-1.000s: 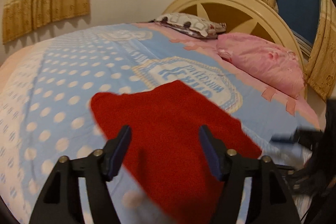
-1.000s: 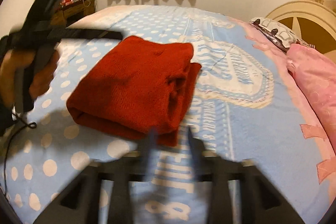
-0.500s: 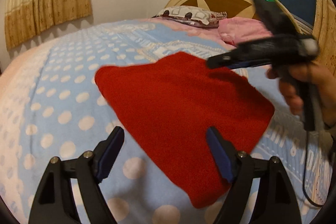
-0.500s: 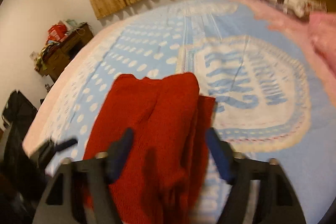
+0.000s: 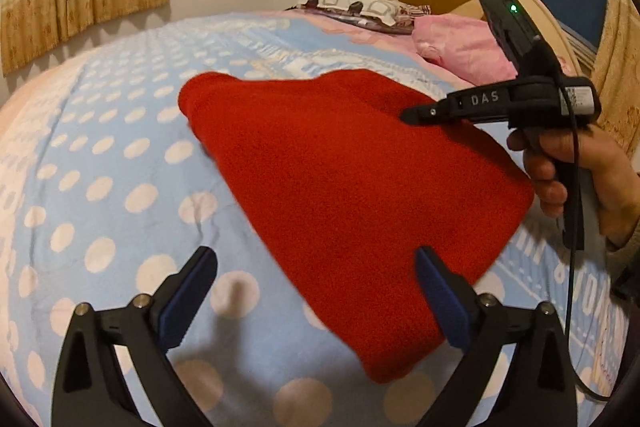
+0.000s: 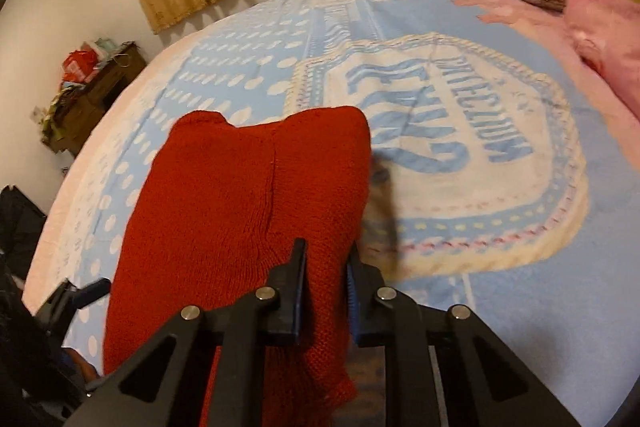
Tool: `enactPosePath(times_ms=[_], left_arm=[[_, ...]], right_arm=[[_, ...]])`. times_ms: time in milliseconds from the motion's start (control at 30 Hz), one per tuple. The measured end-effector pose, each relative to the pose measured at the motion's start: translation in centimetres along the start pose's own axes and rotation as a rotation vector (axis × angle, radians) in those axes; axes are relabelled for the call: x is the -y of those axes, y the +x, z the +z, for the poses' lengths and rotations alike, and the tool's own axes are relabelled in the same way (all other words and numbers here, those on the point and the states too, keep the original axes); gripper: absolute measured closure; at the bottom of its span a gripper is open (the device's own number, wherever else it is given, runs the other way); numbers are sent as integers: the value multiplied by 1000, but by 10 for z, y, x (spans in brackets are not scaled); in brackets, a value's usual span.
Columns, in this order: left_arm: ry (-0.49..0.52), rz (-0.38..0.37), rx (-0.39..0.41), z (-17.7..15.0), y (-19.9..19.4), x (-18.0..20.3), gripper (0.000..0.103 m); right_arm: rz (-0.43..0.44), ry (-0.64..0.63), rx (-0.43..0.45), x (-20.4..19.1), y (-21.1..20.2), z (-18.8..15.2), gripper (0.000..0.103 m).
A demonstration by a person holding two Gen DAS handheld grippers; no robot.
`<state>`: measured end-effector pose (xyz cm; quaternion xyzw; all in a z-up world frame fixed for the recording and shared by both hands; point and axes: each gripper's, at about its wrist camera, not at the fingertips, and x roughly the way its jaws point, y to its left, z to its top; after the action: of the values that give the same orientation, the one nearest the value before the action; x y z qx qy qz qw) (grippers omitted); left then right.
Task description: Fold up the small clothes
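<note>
Only my right wrist view showed the right gripper (image 6: 325, 281) closing, seemingly pinching the red sweater (image 6: 240, 211), whereas the left gripper (image 5: 316, 281) was opening above the bedspread (image 5: 100, 155), empty.

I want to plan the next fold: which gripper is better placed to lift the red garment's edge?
Right. The right gripper is closing with the red garment between its fingers; the left gripper is opening, holding nothing.

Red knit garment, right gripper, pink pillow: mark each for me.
Red knit garment (image 5: 352, 187): left wrist view, middle of folded top.
Right gripper (image 6: 325, 291): right wrist view, between fingertips.
Pink pillow (image 5: 460, 45): left wrist view, top surface.
</note>
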<state>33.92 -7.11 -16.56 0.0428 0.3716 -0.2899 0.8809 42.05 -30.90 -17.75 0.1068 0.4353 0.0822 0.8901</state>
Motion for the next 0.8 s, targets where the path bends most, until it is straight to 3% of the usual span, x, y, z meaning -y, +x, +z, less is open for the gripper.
enactPosePath(times_ms=[100, 167, 200, 233, 367, 467, 633, 800], left_arm=[[-26, -14, 1, 0, -2, -4, 2], [-27, -11, 1, -2, -2, -4, 1], [-26, -7, 0, -2, -2, -3, 0], [-26, 1, 1, -2, -2, -2, 0], [-30, 2, -4, -2, -1, -3, 0], [-33, 1, -11, -1, 0, -4, 0], [-41, -14, -35, -3, 4, -6, 0], [-42, -13, -35, -3, 4, -6, 0]], right_arm=[[9, 0, 15, -4, -2, 5, 79], [-2, 12, 22, -5, -9, 4, 67], [-25, 11, 40, -8, -18, 3, 51], [-33, 1, 65, -12, -29, 0, 45], [43, -68, 157, -40, -69, -11, 44], [159, -125, 100, -59, -68, -22, 44], [68, -124, -27, -49, -33, -44, 44], [44, -142, -42, -49, -33, -45, 44]])
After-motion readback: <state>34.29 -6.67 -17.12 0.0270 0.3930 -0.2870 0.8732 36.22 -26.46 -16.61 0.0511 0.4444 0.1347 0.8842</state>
